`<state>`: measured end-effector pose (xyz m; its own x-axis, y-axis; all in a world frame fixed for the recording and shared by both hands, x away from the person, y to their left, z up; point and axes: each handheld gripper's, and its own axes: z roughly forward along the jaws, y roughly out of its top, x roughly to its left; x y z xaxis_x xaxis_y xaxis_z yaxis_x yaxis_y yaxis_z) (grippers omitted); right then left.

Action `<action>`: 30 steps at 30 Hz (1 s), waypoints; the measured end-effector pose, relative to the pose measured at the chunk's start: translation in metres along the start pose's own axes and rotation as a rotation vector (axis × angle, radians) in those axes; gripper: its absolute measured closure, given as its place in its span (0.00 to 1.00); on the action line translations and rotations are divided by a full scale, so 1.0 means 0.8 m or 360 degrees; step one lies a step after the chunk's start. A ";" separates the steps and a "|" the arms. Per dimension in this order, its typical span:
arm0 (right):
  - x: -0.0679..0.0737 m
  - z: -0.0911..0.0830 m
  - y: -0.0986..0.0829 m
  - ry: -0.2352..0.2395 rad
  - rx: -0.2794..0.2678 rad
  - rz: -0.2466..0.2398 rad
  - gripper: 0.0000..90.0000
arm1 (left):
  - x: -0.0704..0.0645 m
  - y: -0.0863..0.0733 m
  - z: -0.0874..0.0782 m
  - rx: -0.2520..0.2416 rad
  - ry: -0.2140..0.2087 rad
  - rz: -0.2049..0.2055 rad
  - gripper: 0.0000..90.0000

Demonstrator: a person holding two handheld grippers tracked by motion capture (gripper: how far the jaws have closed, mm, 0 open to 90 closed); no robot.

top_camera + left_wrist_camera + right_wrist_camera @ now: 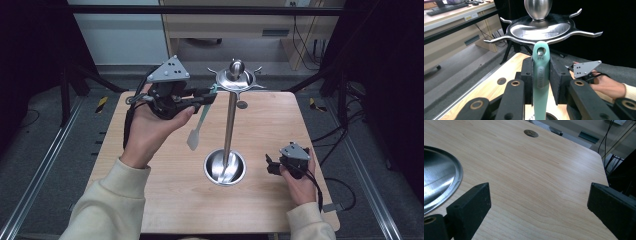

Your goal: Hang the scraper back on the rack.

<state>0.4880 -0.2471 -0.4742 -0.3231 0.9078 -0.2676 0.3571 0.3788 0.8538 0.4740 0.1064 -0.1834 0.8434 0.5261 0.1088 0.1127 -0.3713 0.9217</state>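
A steel utensil stand rises mid-table from a round base (pixel 225 169), its pole ending in a hooked disc (pixel 235 79) under a knob. My left gripper (pixel 207 96) is raised beside that disc and shut on the handle of a mint-green spatula (pixel 195 135), whose blade hangs down toward the table. In the left gripper view the handle (pixel 541 80) is clamped between the jaws of the left gripper (pixel 541 70). Its end hole sits just under the disc rim (pixel 541 30), with a metal hook tip showing in it. My right gripper (pixel 270 164) rests low, right of the base, open and holding nothing (pixel 539 195).
The wooden table (pixel 150 200) has a round hole (pixel 531 133) near its far edge. The stand's base rim (pixel 456 180) lies just left of the right gripper's jaws. Black frame rails flank the table, and a desk stands beyond it.
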 end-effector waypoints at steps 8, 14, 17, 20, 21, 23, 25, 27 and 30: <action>0.000 0.000 0.000 -0.0010 0.0019 -0.0008 0.06 | 0.001 -0.001 0.002 -0.0003 -0.0007 -0.0017 0.82; -0.003 -0.002 0.000 -0.0014 0.0015 0.0003 0.06 | -0.001 -0.002 0.006 -0.0010 0.0008 -0.0006 0.82; -0.004 -0.004 0.000 -0.0015 0.0018 0.0006 0.06 | -0.001 -0.006 0.007 -0.0044 0.0002 -0.0030 0.82; -0.005 -0.004 0.000 -0.0013 0.0016 0.0005 0.06 | 0.000 -0.008 0.006 -0.0062 0.0000 -0.0030 0.82; -0.005 -0.003 0.000 -0.0015 0.0020 0.0005 0.06 | 0.000 -0.009 0.006 -0.0068 -0.0001 -0.0032 0.82; -0.005 -0.002 0.000 -0.0015 0.0023 0.0000 0.06 | 0.001 -0.011 0.005 -0.0071 -0.0006 -0.0037 0.82; -0.005 -0.002 0.000 -0.0014 0.0023 0.0000 0.06 | 0.001 -0.011 0.003 -0.0067 0.0007 -0.0030 0.80; -0.005 -0.003 0.001 -0.0012 0.0019 0.0003 0.06 | 0.001 -0.012 -0.001 -0.0071 0.0013 -0.0025 0.78; -0.004 -0.003 0.000 -0.0017 0.0025 -0.0005 0.06 | 0.001 -0.016 -0.008 -0.0062 0.0043 -0.0012 0.72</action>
<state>0.4872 -0.2506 -0.4719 -0.3152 0.9082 -0.2752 0.3698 0.3846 0.8458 0.4698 0.1160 -0.1927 0.8279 0.5497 0.1112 0.0982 -0.3373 0.9363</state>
